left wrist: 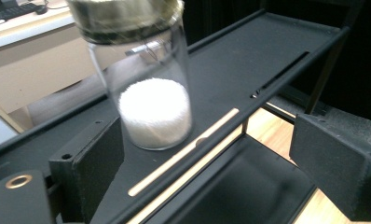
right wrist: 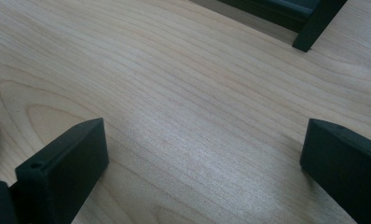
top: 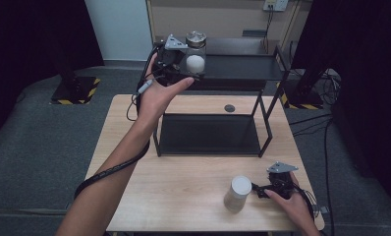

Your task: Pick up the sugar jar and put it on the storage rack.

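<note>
Left gripper, jaws spread and gripping nothing, at the black metal two-tier shelf; the clear glass jar of white powder, metal lid cropped and blurred, stands on its top tier. Right of the shelf's front, the white-capped cylindrical container, label unreadable, stands beside the unclenched right gripper.

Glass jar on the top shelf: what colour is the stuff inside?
White, granular filling in the clear glass jar; best seen in the left gripper view.

- Jar: clear glossy glass, metallic lid, white grainy powder inside.
- Shelf rack: matt black metal.
- Worktop: pale, smooth-grained wood.
</note>
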### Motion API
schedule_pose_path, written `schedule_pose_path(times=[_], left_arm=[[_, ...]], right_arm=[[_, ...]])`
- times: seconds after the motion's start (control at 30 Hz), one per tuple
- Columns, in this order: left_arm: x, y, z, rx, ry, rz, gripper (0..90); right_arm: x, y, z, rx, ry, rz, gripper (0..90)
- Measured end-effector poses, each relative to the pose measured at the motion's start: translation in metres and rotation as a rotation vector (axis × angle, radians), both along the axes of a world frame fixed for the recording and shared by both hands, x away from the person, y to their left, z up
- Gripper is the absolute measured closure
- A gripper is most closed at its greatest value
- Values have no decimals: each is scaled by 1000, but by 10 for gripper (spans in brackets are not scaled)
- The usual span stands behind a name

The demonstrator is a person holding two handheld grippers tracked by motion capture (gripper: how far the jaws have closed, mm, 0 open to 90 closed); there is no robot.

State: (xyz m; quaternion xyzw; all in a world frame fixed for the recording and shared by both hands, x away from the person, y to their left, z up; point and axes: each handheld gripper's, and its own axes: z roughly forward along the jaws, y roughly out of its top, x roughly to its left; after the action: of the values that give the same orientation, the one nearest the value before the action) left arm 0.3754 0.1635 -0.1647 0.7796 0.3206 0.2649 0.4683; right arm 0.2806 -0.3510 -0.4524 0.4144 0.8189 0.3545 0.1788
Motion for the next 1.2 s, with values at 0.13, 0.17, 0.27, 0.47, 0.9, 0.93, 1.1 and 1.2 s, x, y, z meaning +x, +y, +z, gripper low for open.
schedule_pose_path(times=[0.13,0.17,0.27,0.47,0.9,0.93,1.1,1.2], left_arm=[[-4,-1,-8,4,-4,-28,86],[-5,-1,-11,2,-6,-33,86],[-9,2,-20,-22,-13,-55,93],[-12,4,-34,5,-14,-106,88],[-3,2,-69,80,4,-246,82],[-3,1,-73,86,4,-251,80],[1,-2,-98,108,23,-291,78],[3,-7,-114,124,43,-317,78]], right_arm=[[0,0,0,1,1,-2,12],[0,0,0,0,0,-1,12],[0,0,0,0,0,0,12],[0,0,0,0,0,-1,12],[0,0,0,-1,1,-1,12],[0,0,0,-1,1,-2,12],[0,0,0,-1,1,-2,12],[0,0,0,-1,1,-2,12]])
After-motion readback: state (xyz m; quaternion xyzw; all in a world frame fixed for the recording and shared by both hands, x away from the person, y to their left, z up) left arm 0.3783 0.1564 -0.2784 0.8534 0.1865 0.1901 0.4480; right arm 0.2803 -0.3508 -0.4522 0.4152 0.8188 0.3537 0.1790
